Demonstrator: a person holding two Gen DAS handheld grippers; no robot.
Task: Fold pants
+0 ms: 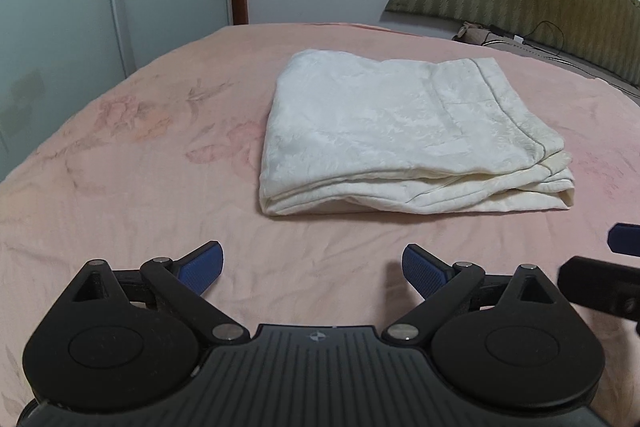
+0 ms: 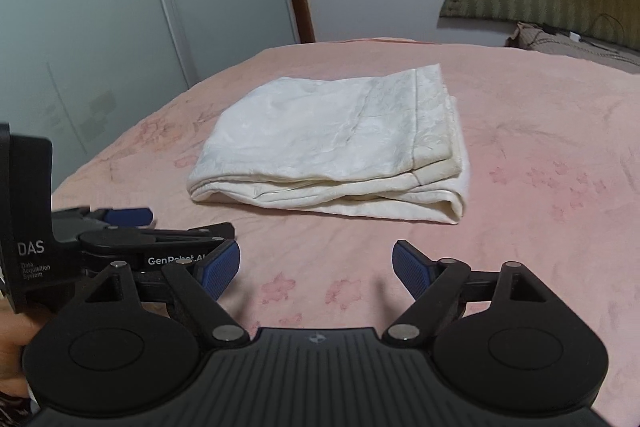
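I see the cream pants [image 1: 384, 135] lying in a compact, layered rectangle on the pink bed [image 1: 120, 187], apart from both tools. My left gripper [image 1: 312, 267] and right gripper [image 2: 316, 267] hover with jaws wide and empty. Folding looks finished.

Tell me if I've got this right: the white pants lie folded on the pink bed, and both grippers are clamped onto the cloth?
Not quite. The white pants do lie folded on the pink bed, but neither the left gripper nor the right gripper is clamped on: both wrist views show them open, short of the cloth.
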